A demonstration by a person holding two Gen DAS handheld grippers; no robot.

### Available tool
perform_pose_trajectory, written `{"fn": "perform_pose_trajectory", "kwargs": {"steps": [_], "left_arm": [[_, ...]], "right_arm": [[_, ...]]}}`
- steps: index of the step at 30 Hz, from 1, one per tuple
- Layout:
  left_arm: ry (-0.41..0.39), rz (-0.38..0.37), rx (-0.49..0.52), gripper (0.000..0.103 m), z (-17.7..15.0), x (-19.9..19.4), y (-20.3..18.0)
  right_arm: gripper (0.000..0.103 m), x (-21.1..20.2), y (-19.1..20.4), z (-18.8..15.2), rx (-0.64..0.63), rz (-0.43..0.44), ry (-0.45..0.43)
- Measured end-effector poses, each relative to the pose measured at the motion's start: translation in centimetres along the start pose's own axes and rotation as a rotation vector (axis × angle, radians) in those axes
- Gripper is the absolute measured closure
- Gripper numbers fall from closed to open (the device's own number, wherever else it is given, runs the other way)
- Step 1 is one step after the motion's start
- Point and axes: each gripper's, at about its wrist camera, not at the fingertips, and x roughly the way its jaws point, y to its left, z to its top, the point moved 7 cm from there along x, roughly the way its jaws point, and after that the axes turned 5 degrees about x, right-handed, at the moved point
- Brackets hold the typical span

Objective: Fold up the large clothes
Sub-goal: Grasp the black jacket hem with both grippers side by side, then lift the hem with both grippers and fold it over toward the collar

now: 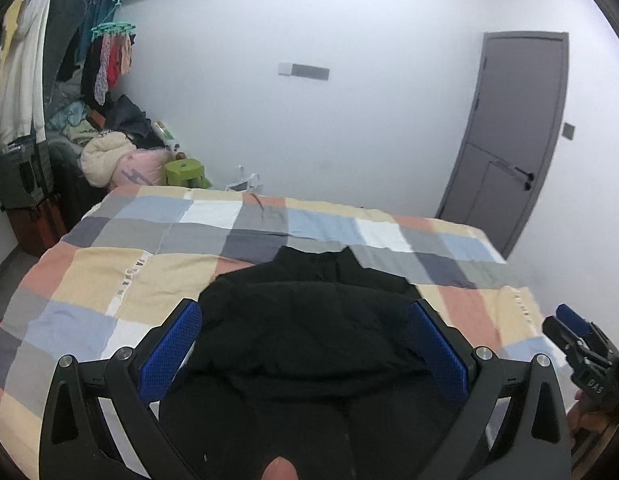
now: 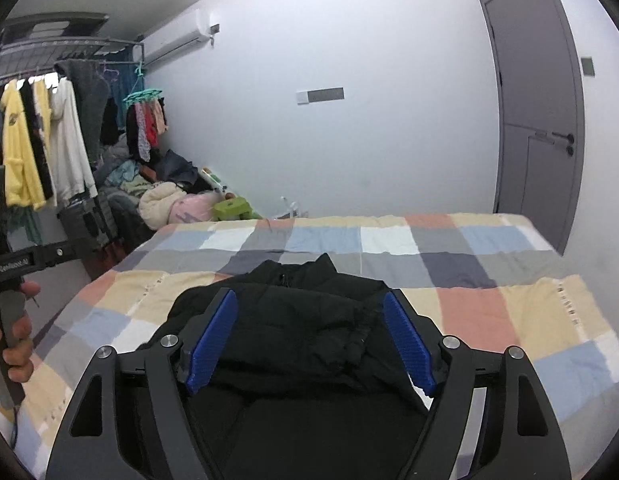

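Black jacket lies folded at lower centre of the frame on the checked bedspread, collar towards the wall. Left gripper hangs above it, jaws wide, empty. Right gripper likewise wide, nothing held. Grey door upper right.

My right gripper hangs above the bed, its blue pads spread wide with nothing pinched between them. Below them a black jacket lies folded on the checked blanket, collar toward the far wall. At the left edge, my left hand grips its handle. A grey door stands at right.
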Motion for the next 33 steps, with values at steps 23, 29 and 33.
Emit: {"fn": "perform_pose_trajectory", "kwargs": {"steps": [23, 29, 33], "left_arm": [[0.274, -0.12, -0.173, 0.0, -19.4, -6.3, 7.2], [0.43, -0.123, -0.297, 0.0, -24.3, -3.4, 12.6], [0.522, -0.157, -0.38, 0.0, -26.8, -1.4, 14.3]], "right_arm": [[0.026, -7.4, -7.7, -16.1, 0.247, 0.044, 0.303], [0.026, -5.8, -10.3, -20.1, 0.287, 0.022, 0.42], [0.026, -4.3, -11.8, -22.6, 0.315, 0.026, 0.514]]}}
